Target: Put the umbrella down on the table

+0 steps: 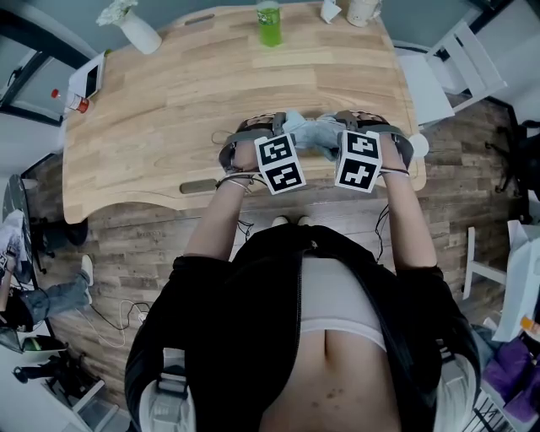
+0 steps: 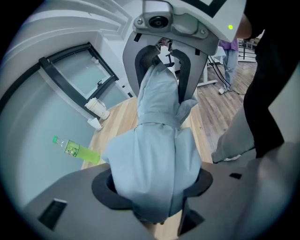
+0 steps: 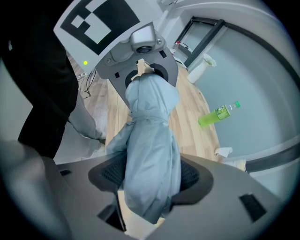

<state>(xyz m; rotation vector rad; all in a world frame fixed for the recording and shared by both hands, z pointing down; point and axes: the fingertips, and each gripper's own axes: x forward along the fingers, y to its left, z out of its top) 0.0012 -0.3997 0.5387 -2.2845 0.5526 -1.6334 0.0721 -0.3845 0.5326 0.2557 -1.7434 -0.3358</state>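
Both ends of the folded pale-blue umbrella [image 1: 312, 135] are pinched in the head view, one by the left hand-held gripper [image 1: 272, 126], one by the right hand-held gripper [image 1: 348, 126], level over the near part of the tabletop [image 1: 160, 118]; a green bottle [image 1: 268, 23] stands well apart at 12 o'clock

Left gripper view: the jaws press into the umbrella [image 2: 157, 150], with wood showing beneath at 6 o'clock

Right gripper view: the same clamp on the umbrella [image 3: 150, 140]

Whether it touches the wood I cannot tell. Best, I judge, to lower both ends evenly, favour 12 o'clock away from the edge, and spread the jaws only once it rests
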